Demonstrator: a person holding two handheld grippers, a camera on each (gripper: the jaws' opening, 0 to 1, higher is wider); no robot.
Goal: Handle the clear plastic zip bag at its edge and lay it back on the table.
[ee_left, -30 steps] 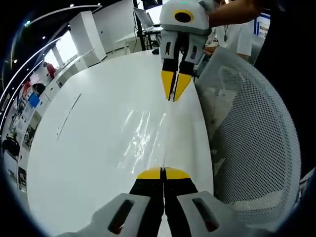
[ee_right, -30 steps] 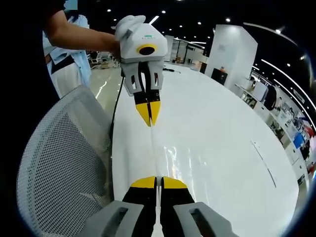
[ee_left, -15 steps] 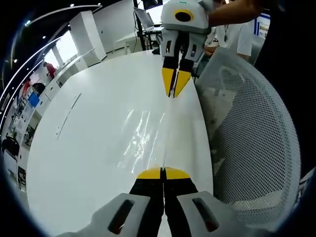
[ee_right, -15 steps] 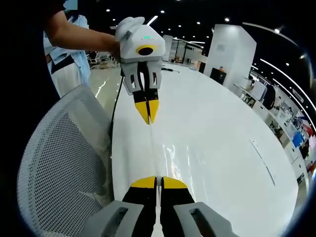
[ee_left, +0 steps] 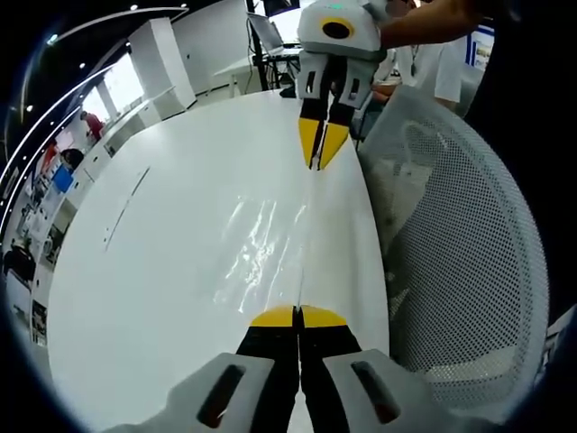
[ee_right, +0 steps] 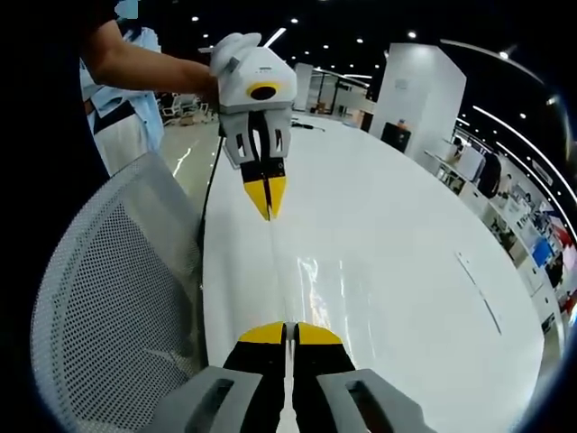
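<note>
Since the earlier frames, the two grippers have drawn slightly further apart; in each view the opposite gripper sits a little higher and the film between them looks tauter. My left gripper (ee_left: 297, 317) has its yellow tips pressed together on one end of the edge of the clear plastic zip bag (ee_left: 261, 244). My right gripper (ee_right: 288, 334) has its tips likewise pressed together on the same edge at the other end. In the left gripper view the right gripper (ee_left: 320, 149) faces me across the span, held by a hand; in the right gripper view the left gripper (ee_right: 265, 194) does the same.

The bag is stretched between the two pinch points along the near side of the white table (ee_left: 162, 262), beside a white mesh chair (ee_left: 460, 244). Its body shows as a glossy, creased sheet against the tabletop; I cannot tell whether it rests on the surface or hangs just clear.

Judgement: gripping opposite ends of one edge keeps the limp film flat and stops it folding. Lowering evenly, then releasing, remains to be done.
</note>
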